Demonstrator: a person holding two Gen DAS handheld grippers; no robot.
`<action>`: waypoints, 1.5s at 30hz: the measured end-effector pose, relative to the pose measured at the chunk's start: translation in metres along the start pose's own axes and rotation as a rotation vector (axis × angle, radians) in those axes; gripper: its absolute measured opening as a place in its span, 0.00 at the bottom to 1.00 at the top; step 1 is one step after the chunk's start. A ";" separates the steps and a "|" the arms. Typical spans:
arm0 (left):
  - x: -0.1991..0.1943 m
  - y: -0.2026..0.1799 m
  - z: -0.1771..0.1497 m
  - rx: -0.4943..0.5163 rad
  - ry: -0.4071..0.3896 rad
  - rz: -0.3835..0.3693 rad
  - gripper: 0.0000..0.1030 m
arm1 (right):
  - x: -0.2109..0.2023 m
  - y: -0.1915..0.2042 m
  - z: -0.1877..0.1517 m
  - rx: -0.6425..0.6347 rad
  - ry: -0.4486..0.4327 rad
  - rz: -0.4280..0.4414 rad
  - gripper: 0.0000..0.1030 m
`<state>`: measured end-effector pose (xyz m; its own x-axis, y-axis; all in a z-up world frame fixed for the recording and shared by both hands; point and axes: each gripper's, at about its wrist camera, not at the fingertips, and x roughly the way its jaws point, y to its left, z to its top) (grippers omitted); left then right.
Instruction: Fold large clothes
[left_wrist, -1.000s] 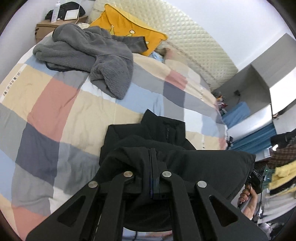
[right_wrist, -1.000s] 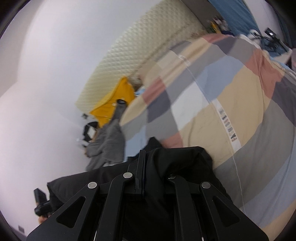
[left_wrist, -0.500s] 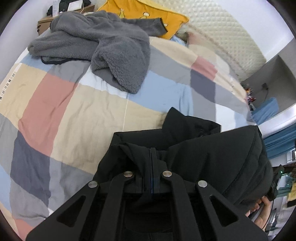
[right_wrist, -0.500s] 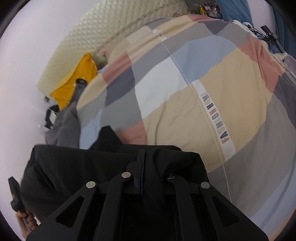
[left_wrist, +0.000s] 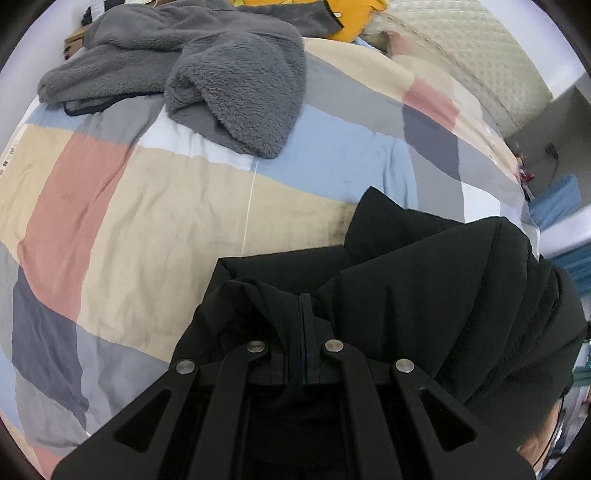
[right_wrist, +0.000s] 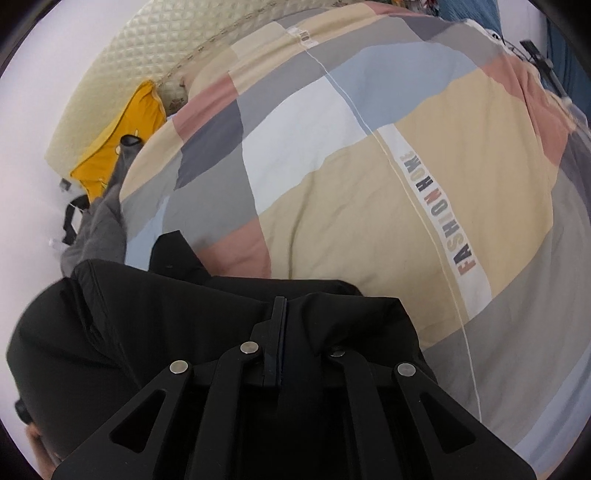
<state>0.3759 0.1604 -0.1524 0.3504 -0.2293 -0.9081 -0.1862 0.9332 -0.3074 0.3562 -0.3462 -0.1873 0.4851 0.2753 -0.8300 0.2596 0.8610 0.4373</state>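
Left gripper: jaws clamped on a fold of the black jacket. Right gripper: jaws likewise pinched tight on the jacket's cloth. Jacket hangs bunched between both grippers, low over the patchwork quilt; contact with the quilt cannot be confirmed. Grey fleece lies crumpled farther up the bed, beside a yellow pillow.

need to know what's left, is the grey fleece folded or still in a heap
In a heap: the grey fleece lies crumpled on the bed cover, sleeve sprawled.
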 end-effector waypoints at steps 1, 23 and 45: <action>-0.003 0.004 -0.002 -0.017 -0.003 -0.017 0.03 | -0.003 0.001 -0.001 -0.008 -0.006 0.006 0.07; -0.167 -0.059 -0.063 0.185 -0.327 0.023 0.74 | -0.183 0.077 -0.031 -0.303 -0.264 -0.038 0.77; -0.004 -0.138 -0.062 0.401 -0.306 0.178 0.74 | 0.004 0.153 -0.074 -0.552 -0.183 -0.047 0.86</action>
<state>0.3436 0.0151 -0.1237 0.6079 -0.0229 -0.7937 0.0775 0.9965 0.0306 0.3360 -0.1818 -0.1501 0.6326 0.1951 -0.7495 -0.1656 0.9794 0.1153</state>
